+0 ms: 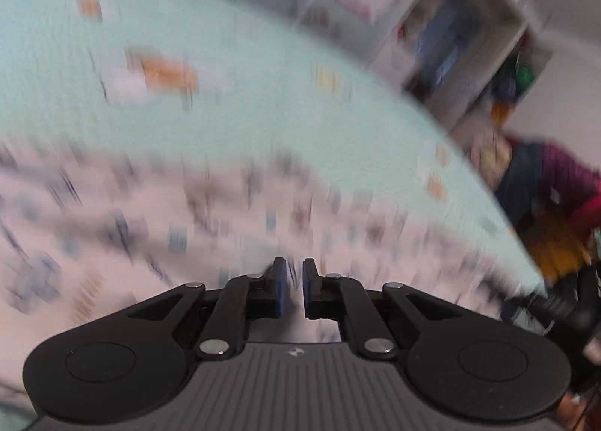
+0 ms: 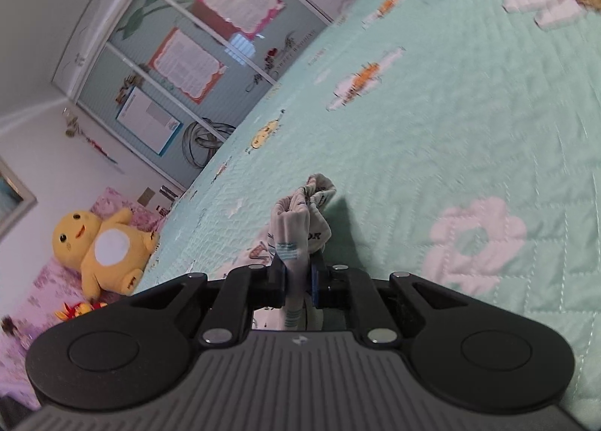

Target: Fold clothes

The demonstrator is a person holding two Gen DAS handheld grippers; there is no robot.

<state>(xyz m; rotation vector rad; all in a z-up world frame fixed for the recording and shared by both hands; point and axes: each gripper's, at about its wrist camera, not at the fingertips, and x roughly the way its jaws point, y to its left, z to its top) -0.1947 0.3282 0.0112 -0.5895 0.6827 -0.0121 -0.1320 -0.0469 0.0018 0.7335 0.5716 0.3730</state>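
Note:
A pale garment with small blue and grey prints (image 1: 188, 213) lies spread on the mint quilted bedspread (image 1: 225, 111); motion blurs this view. My left gripper (image 1: 294, 265) hovers low over the garment with its jaws nearly touching. Whether any cloth is pinched between them cannot be told. In the right wrist view, my right gripper (image 2: 298, 262) is shut on a bunched fold of the same pale garment (image 2: 300, 217). The fold sticks up past the fingertips and hangs down behind them, above the bedspread (image 2: 450, 130).
A white shelf unit (image 1: 462, 36) stands beyond the bed's far edge, with a heap of dark, red and yellow clothes (image 1: 556, 205) at the right. A yellow plush toy (image 2: 101, 247) sits on pink floral bedding (image 2: 49, 280) near wardrobe doors (image 2: 180, 66).

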